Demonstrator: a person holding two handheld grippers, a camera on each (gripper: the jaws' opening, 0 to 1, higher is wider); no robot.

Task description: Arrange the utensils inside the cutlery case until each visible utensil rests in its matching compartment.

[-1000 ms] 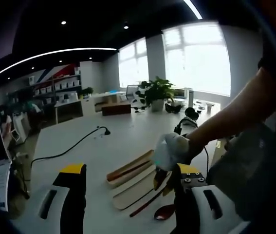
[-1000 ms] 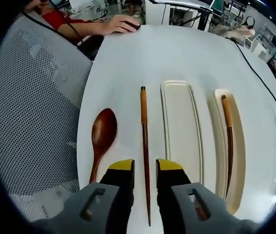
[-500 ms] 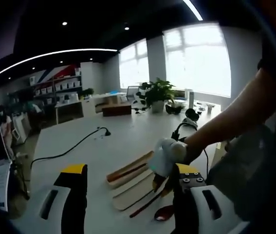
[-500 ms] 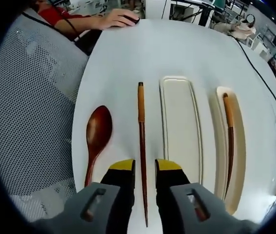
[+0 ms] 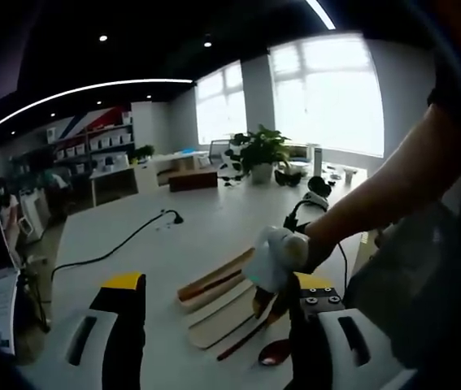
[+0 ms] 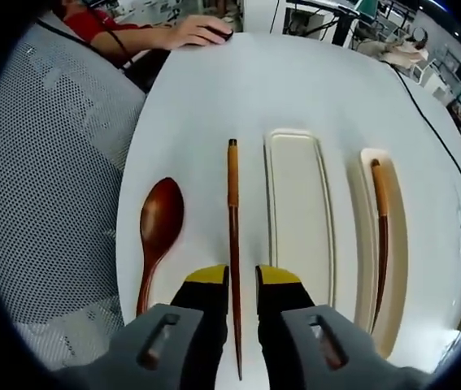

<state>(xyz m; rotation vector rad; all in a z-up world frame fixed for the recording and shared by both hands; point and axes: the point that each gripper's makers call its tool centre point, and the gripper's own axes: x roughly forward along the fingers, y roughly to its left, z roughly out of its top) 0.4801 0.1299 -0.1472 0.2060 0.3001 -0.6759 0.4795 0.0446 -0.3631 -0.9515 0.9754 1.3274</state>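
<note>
the right gripper hangs low over the white table, jaws apart and straddling the thin dark wooden chopstick, apparently lined up to pinch it. that chopstick lies just left of the shallow cream cutlery case tray, beyond which a second chopstick rests in another tray. the reddish-brown wooden spoon lies leftmost. the left gripper hovers gaping, holding nothing.

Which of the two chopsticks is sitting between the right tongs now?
The loose chopstick on the bare table, between the spoon and the empty tray. The right tongs straddle it. The other chopstick lies in the far tray.
</note>
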